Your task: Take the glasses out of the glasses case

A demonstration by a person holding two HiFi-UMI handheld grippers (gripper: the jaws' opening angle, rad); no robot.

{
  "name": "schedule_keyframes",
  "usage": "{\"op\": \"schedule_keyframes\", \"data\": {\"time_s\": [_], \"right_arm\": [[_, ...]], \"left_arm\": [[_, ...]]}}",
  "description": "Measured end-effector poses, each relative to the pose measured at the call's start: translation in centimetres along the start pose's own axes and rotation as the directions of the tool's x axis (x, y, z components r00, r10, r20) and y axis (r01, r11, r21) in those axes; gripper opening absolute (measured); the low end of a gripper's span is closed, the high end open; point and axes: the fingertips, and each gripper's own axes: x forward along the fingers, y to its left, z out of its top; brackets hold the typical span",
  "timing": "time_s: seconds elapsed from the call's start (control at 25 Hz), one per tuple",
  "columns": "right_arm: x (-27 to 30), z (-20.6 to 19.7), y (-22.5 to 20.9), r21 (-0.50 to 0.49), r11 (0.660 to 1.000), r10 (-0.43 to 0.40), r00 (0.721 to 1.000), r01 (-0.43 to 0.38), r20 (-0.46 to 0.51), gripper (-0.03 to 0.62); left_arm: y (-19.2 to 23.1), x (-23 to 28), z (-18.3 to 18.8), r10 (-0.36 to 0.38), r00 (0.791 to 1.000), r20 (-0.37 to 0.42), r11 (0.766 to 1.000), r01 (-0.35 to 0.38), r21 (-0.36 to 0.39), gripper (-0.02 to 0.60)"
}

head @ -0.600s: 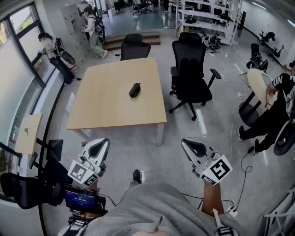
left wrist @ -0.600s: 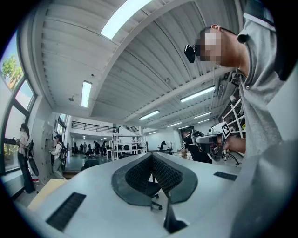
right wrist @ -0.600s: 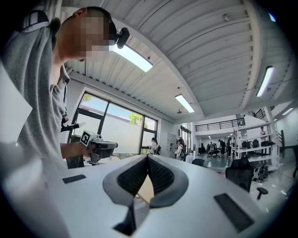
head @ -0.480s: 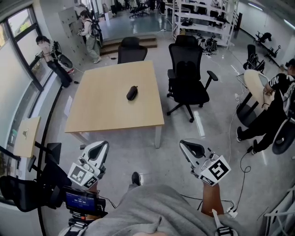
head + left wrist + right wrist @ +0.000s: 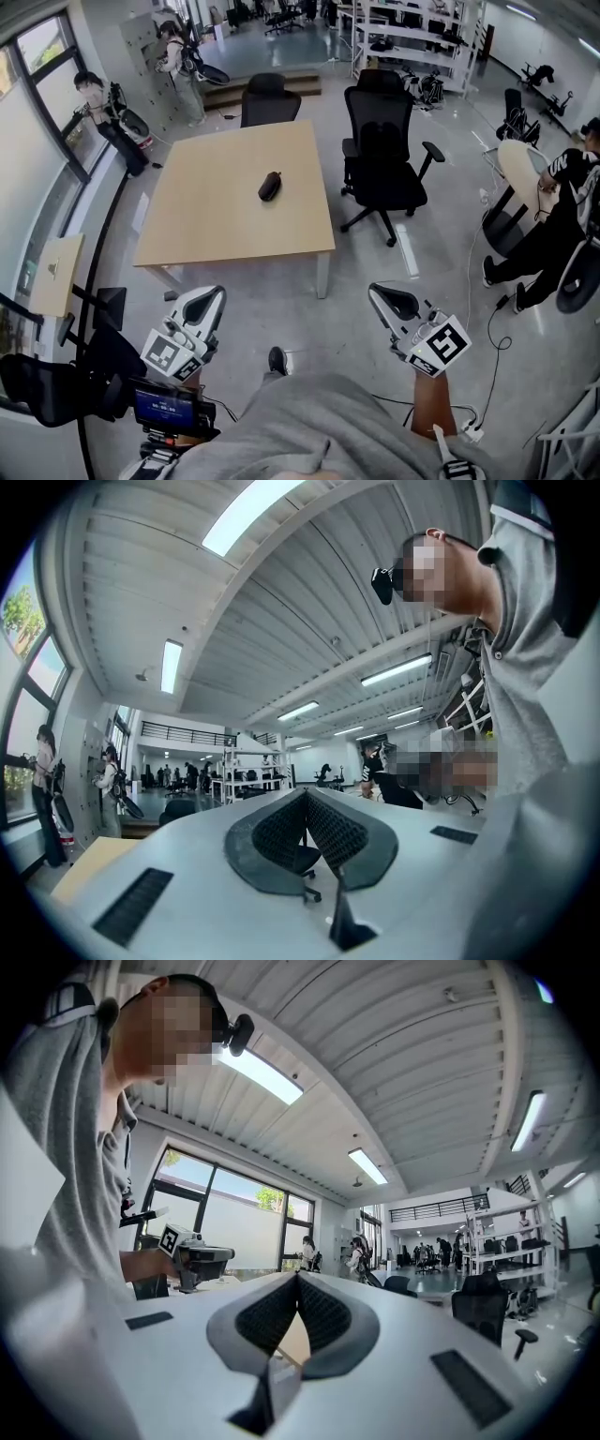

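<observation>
Glasses case (image 5: 271, 186): dark, elongated, lies alone near the centre of the light wood table (image 5: 216, 234), set at a slant. Too small in the head view to tell whether it is open or closed. Nothing touches it.

Both grippers are well apart from it, on the near side of the table, over grey floor (image 5: 309, 314).
- L gripper (image 5: 202, 302): jaws pressed together, nothing betw. them. In the left gripper view the textured pads (image 5: 281, 834) meet at the tip.
- R gripper (image 5: 392, 300): same, jaws pressed together and empty, pads (image 5: 267, 1316) meeting at the tip.
- Both point roughly level, towards the table.

Black office chair (image 5: 384, 150) stands just right of the table, turned away from it. 2nd chair (image 5: 270, 98) is at the table's far edge. Two people (image 5: 98, 108) stand far left, by the windows and the far wall. Another person (image 5: 562, 202) sits at right beside a round table (image 5: 525, 164). White shelving (image 5: 412, 33) at the back.

Bottom of the head view: wearer's grey sweatshirt (image 5: 319, 431), plus a small lit screen (image 5: 164, 405) lower left.
</observation>
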Motion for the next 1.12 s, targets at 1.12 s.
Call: {"op": "schedule_keyframes", "data": {"time_s": [1.12], "right_arm": [[3.3, 0.8, -2.1, 0.005, 0.999, 0.052, 0.998, -0.052, -0.031, 0.009]], "left_arm": [[1.2, 0.7, -1.8, 0.054, 0.998, 0.040, 0.998, -0.052, -0.040, 0.006]]}}
